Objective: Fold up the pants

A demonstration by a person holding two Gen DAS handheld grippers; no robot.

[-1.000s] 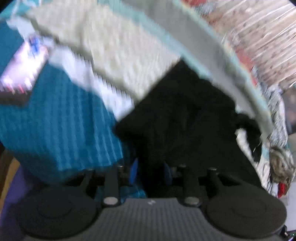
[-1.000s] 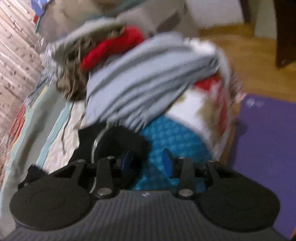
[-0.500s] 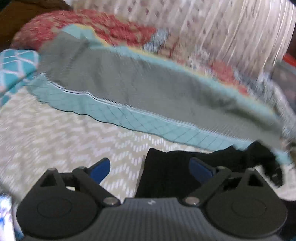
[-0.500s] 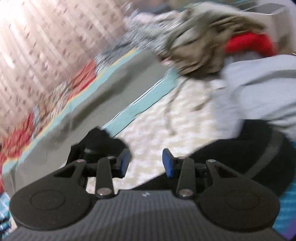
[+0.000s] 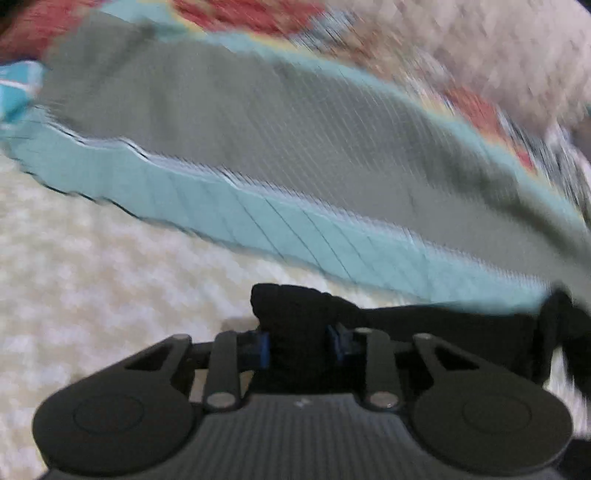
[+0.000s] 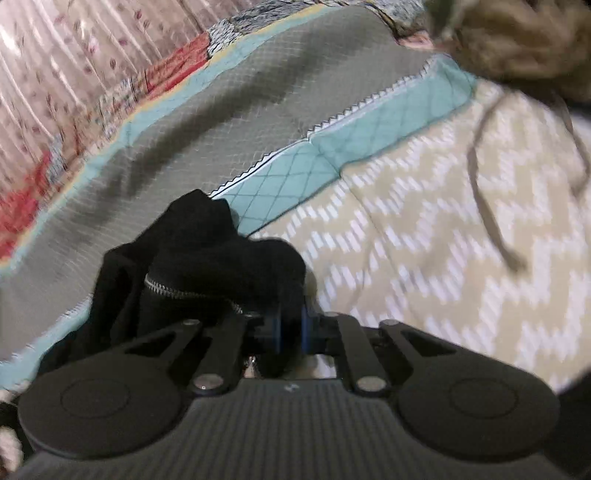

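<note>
The black pants (image 5: 443, 328) lie bunched on a cream zigzag bedspread (image 5: 92, 266). In the left wrist view my left gripper (image 5: 300, 345) is shut on a thick fold of the black cloth between its blue pads. In the right wrist view my right gripper (image 6: 291, 328) is shut on another bunch of the black pants (image 6: 207, 251), where a silver zipper (image 6: 173, 290) shows. The rest of the pants is hidden behind the gripper bodies.
A grey and teal quilted blanket (image 6: 221, 122) runs across the bed behind the pants, with a red patterned quilt (image 5: 258, 14) and a pale curtain (image 6: 55, 55) beyond. A brown fuzzy garment (image 6: 524, 44) with a dangling cord lies at the far right.
Both grippers swung from the clothes pile to the bedspread. The left gripper was open half a second ago and has closed on the pants. The right gripper has closed on them too.
</note>
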